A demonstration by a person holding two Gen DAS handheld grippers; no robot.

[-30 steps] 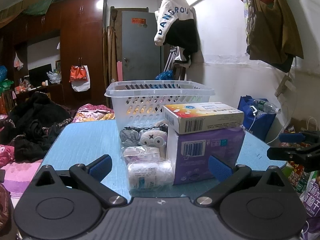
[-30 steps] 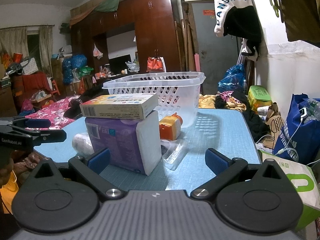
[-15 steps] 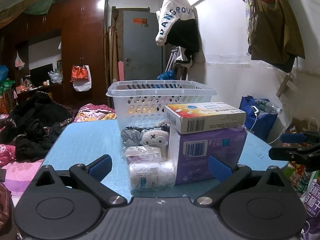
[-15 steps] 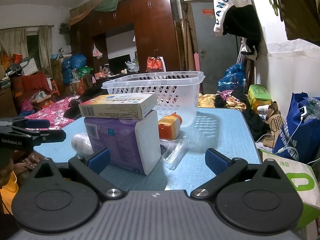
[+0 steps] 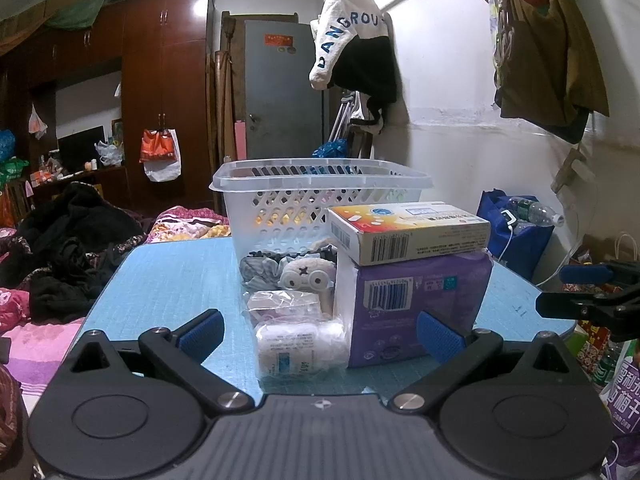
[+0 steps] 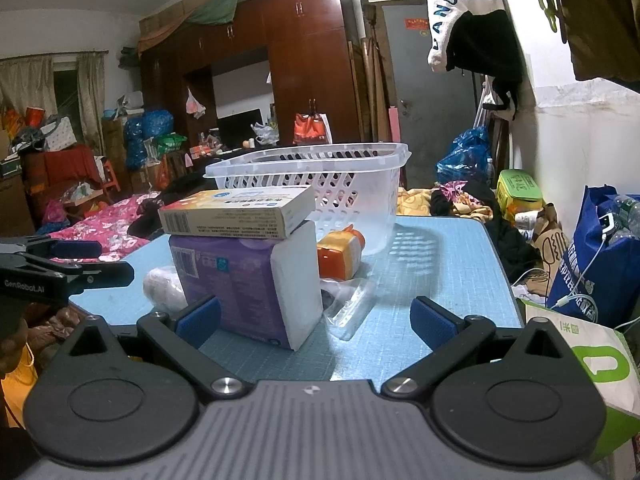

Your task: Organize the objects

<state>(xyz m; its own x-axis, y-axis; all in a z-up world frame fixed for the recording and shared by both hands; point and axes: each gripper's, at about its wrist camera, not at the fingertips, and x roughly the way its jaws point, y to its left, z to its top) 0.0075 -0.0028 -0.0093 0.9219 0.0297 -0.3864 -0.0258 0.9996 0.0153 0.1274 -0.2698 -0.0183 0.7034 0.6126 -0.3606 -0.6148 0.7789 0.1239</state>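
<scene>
Centrally, white basket (image 5: 320,196) on blue table (image 5: 172,276) — contents unclear, both tongs (image 5: 320,330) (image 6: 316,320) released.

Left hand-held gripper (image 5: 320,330): grey ribbed body, two round black discs, black linkage arms with silver screws, blue textured fingertips (image 5: 200,330). Right hand-held gripper (image 6: 316,320): identical build. White "GenRobot.AI" lettering on black side housing.

Blue table (image 5: 172,280) carries basket (image 5: 320,184), purple pack (image 5: 420,300) (box atop), wrapped rolls (image 5: 298,344).

dark wardrobe (image 5: 160,92), grey door (image 5: 280,88), blue bag (image 6: 600,264)
</scene>
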